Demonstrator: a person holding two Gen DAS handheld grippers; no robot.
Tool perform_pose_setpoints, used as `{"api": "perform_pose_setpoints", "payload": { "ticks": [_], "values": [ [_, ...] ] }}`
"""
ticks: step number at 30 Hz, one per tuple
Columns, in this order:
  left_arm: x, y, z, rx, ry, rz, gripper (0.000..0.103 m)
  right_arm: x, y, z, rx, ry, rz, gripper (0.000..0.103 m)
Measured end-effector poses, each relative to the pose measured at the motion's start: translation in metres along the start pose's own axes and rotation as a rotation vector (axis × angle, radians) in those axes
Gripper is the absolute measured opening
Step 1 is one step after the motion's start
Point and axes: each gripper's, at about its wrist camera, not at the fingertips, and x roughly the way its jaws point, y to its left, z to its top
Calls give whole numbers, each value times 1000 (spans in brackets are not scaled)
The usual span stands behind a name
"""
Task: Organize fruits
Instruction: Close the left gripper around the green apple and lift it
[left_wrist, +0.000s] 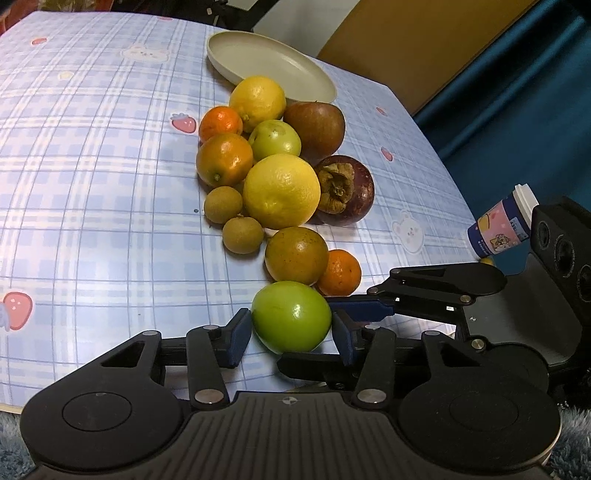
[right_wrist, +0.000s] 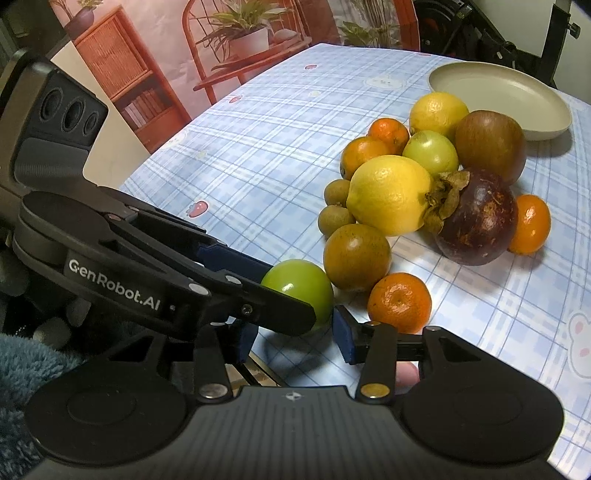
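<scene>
Green fruit (left_wrist: 291, 316) sits between my left claw's (left_wrist: 290, 336) narrowed pads, seemingly touching; my right claw (right_wrist: 295, 341), part-open and empty, waits beside it.

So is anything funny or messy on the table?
A bit. All the fruit sits in a heap on the tablecloth while the plate behind it is empty. The dark purple fruit has dry, shrivelled leaves on top. Nothing looks spilled or broken. The left tongs are around a green fruit.
</scene>
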Motion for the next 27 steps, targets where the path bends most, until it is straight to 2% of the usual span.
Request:
{"api": "perform_pose_setpoints", "payload": {
  "ticks": [11,15,27],
  "values": [
    [-2,1,2,-7,-9,16,52,-1,3,1,-9,-4,-4,47],
    [-4,4,2,-19,-14,15,53,0,2,1,-6,-8,-10,51],
    [-6,8,3,-31,-31,-2,50,5,1,4,1,-25,0,54]
  ]
}}
